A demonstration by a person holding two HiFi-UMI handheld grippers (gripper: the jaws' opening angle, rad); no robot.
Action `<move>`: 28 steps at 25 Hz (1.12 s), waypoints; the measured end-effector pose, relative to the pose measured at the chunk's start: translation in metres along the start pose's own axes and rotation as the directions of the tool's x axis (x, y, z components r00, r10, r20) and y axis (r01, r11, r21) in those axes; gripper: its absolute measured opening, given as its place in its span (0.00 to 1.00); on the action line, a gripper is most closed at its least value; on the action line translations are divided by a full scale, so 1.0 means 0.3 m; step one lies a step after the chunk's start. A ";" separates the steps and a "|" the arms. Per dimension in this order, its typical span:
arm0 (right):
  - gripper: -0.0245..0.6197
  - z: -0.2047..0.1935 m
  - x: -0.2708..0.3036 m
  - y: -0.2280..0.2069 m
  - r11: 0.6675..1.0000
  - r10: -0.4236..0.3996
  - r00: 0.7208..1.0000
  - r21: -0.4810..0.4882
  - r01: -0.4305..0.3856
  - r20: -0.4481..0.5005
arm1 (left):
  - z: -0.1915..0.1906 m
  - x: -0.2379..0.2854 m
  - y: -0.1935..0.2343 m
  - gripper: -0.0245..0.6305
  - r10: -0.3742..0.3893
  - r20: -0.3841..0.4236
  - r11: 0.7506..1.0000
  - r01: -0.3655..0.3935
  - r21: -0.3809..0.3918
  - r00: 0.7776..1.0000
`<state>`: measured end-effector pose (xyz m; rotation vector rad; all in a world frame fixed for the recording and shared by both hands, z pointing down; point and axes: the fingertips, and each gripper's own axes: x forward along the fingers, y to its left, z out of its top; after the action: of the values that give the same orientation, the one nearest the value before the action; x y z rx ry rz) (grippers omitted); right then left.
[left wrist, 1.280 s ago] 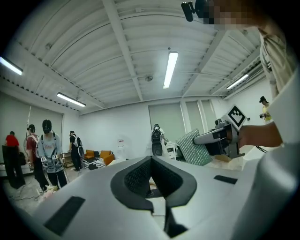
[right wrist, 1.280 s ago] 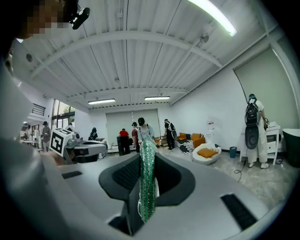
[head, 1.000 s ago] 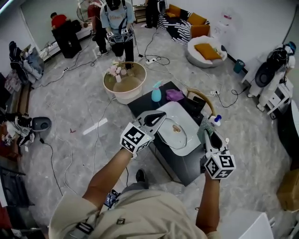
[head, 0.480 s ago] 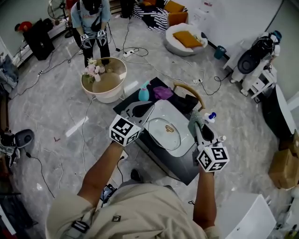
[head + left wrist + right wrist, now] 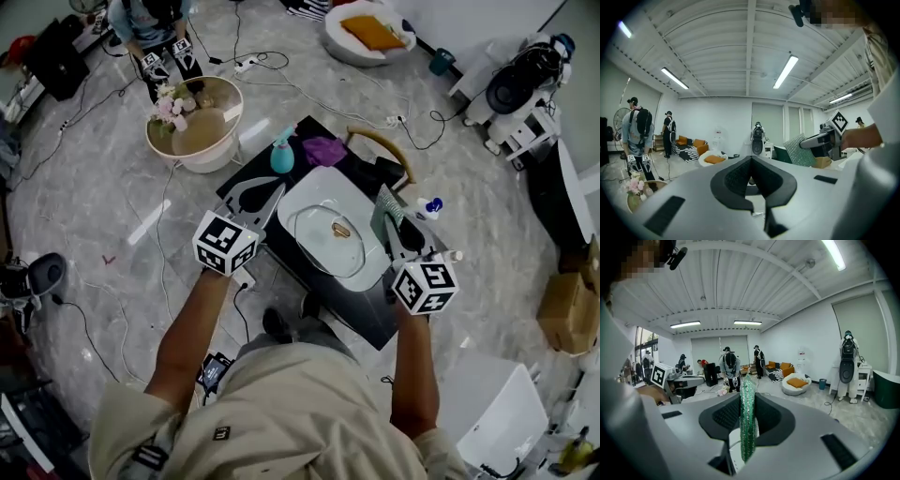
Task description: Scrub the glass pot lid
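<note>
The glass pot lid (image 5: 331, 240) with a gold knob lies flat in a white tray (image 5: 323, 187) on a black table (image 5: 373, 320). My left gripper (image 5: 271, 191) hovers at the tray's left edge, jaws together with nothing between them; in its own view the left gripper (image 5: 751, 159) points up at the room. My right gripper (image 5: 387, 217) is at the tray's right edge, shut on a green scrubbing pad (image 5: 385, 211). The pad (image 5: 747, 423) stands edge-on between that gripper's (image 5: 746, 397) jaws. Neither gripper touches the lid.
A teal soap bottle (image 5: 282, 155) and a purple cloth (image 5: 325, 150) sit at the table's far end. A blue-capped bottle (image 5: 429, 206) is at the right. A basin with flowers (image 5: 194, 122), a person (image 5: 155, 28) and cables are on the floor beyond.
The head view has swung forward and down over the table. Both grippers keep about the same places on either side of the tray, and the right one still holds the pad.
</note>
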<state>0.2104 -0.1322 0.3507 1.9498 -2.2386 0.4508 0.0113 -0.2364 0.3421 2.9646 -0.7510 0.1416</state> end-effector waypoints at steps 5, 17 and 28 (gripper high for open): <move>0.18 -0.078 0.082 -0.075 0.999 0.033 0.998 0.017 -0.032 -0.049 | -0.069 0.043 -0.002 0.06 0.018 -0.056 1.000 -0.019 -0.018 0.998; 0.18 -0.445 0.274 -0.187 0.995 0.092 0.962 0.045 -0.083 -0.257 | -0.322 0.182 -0.035 0.06 0.013 -0.193 0.997 -0.028 -0.075 0.981; 0.18 -0.915 0.389 -0.037 0.978 0.189 0.849 0.016 -0.209 -0.493 | -0.621 0.197 -0.004 0.06 0.028 -0.299 0.981 -0.084 -0.176 0.954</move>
<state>0.1787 -0.1577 0.6464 1.3769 -2.0865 0.8200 0.0507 -0.2446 0.5333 2.6612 -0.7606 0.4790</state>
